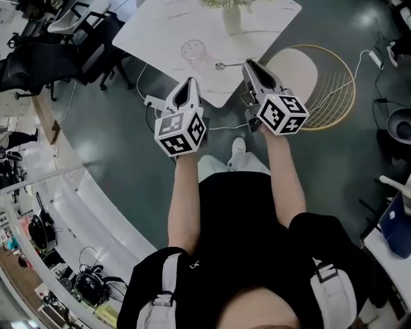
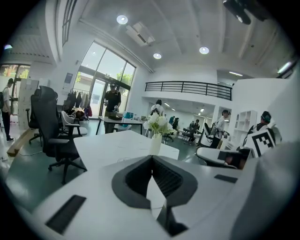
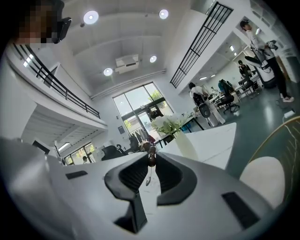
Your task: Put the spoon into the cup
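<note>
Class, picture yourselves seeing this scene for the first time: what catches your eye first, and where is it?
The black-and-white marker cubes on the left gripper and right gripper stand out first, held side by side at the middle of the head view. Just beyond them a white table carries a clear cup, a spoon lying beside it, and a vase of flowers at the far edge.

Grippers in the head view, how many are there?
2. The left gripper is at the table's near edge, by the cup; the right gripper is just right of the spoon. None hidden.
</note>
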The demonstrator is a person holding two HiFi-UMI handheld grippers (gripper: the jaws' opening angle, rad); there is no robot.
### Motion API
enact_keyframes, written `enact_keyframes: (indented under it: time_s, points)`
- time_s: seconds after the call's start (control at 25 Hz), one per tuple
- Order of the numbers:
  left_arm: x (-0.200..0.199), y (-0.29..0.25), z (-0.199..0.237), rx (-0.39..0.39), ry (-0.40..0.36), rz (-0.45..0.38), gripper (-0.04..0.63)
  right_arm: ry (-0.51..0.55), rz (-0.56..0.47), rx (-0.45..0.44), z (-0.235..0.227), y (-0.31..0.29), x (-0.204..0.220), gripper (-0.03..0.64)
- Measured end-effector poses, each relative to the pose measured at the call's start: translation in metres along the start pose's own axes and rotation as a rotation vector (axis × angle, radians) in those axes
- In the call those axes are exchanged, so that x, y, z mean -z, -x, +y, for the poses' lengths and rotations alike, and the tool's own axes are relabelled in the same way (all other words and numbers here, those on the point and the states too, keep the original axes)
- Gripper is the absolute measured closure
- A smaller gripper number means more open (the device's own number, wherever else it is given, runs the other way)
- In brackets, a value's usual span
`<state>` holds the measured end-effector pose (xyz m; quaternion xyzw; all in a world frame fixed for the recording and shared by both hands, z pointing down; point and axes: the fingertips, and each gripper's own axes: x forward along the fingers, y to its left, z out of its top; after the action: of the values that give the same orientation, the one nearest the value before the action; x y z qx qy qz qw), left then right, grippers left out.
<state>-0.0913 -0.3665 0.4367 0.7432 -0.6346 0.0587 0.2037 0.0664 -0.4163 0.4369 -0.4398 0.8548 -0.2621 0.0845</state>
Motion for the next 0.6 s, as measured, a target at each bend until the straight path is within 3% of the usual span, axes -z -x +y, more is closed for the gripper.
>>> enact_keyframes:
  time_s: [0.2, 0.6]
  points:
    - [-0.008, -0.009, 0.011, -0.021, 0.038, -0.02, 0.58, 0.015, 0.008, -0.02, -0.001, -0.006, -0.003, 0.563]
    - [-0.033, -0.033, -0.008, 0.061, 0.01, -0.058, 0.58, 0.082, -0.009, -0.008, -0.003, -0.021, -0.02, 0.563]
